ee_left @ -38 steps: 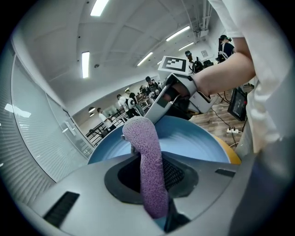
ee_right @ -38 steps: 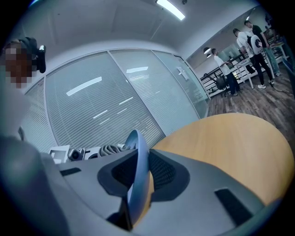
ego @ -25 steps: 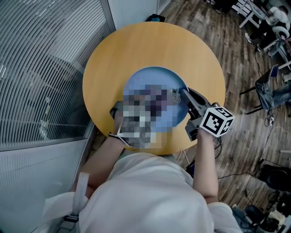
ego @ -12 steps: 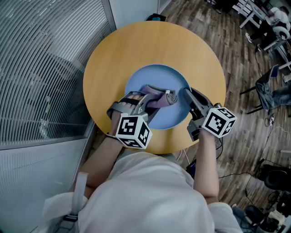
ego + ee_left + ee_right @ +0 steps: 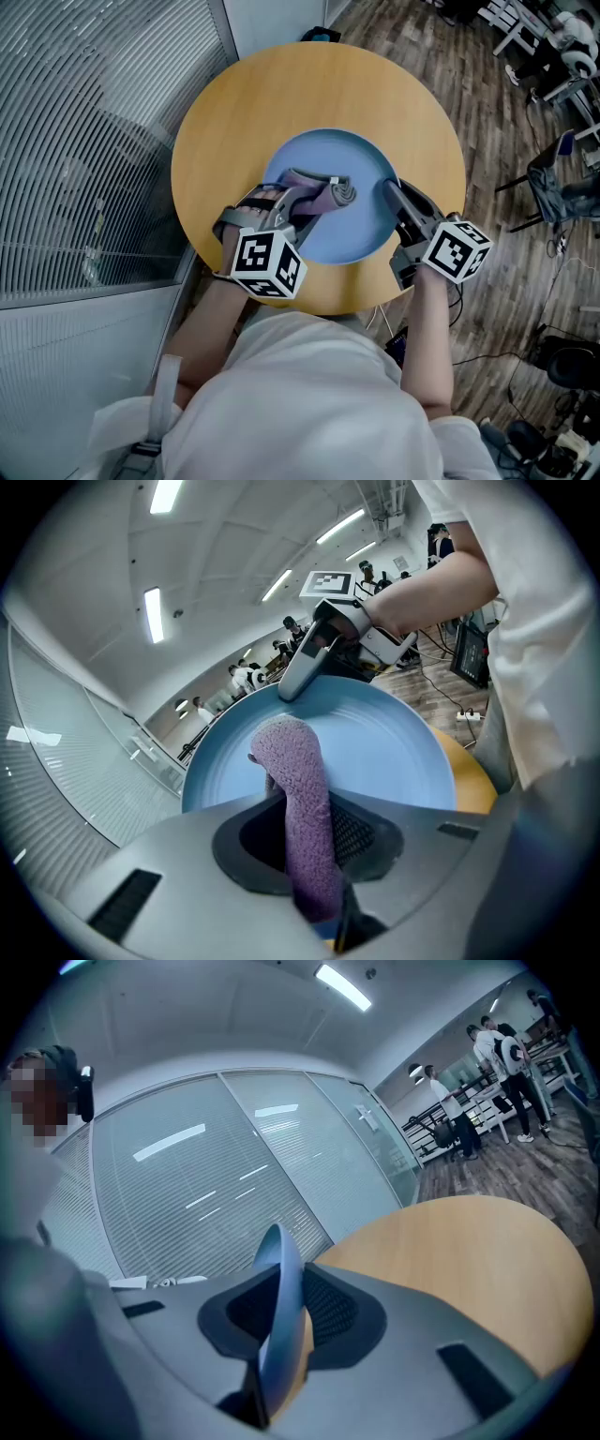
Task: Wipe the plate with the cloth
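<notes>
Gripping a purple cloth (image 5: 323,192), the left gripper (image 5: 302,208) has its jaws pressed together on the fabric. In the left gripper view the cloth (image 5: 300,799) rises out from between the pads, and its free end bends over toward the blue plate (image 5: 403,752). From the head view the cloth lies bunched on the plate (image 5: 323,155) near its middle, just ahead of that gripper's tips. The right gripper (image 5: 389,194) reaches in from the right side and is clamped on the plate's rim, its jaws only narrowly apart. In the right gripper view the thin blue edge of the plate (image 5: 279,1307) stands between the two pads, with the right gripper (image 5: 274,1358) pinching it from both sides. The same gripper (image 5: 291,688) shows at the far edge of the plate in the left gripper view. The plate sits on a round wooden table (image 5: 281,84), toward the side nearest the person, and the two grippers are well apart across the plate.
</notes>
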The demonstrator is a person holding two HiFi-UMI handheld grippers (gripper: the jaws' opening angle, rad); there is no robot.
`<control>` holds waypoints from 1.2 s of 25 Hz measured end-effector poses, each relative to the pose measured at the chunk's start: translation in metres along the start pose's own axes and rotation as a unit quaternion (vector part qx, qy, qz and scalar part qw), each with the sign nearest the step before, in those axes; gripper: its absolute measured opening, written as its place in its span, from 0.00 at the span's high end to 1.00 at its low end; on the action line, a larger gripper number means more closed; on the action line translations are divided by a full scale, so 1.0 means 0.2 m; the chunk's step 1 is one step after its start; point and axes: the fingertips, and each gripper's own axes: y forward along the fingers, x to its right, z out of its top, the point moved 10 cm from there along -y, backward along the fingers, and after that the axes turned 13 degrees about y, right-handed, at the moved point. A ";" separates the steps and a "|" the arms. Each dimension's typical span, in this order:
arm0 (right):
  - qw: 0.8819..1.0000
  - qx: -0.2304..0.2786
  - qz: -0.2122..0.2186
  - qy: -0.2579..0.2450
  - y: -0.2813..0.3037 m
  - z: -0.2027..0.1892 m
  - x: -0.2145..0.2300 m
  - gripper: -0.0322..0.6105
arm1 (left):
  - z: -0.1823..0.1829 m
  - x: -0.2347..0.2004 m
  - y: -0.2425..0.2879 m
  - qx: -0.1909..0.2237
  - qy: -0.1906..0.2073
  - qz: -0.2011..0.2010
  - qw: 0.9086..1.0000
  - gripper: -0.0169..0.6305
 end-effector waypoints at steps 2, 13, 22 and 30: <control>1.000 0.003 0.002 0.003 -0.01 0.00 0.01 0.84 | -0.01 0.00 0.00 -0.003 -0.004 0.003 1.000 0.86; 0.999 0.023 0.022 0.026 -0.05 0.02 0.04 0.83 | -0.04 -0.04 -0.04 0.002 -0.052 0.018 0.998 0.86; 0.998 0.035 0.032 0.048 -0.01 0.03 0.05 0.83 | -0.10 -0.06 -0.05 0.008 -0.083 0.018 0.996 0.86; 0.997 0.039 0.036 0.055 0.01 0.03 0.06 0.83 | -0.05 -0.07 -0.02 0.020 -0.080 0.008 0.997 0.86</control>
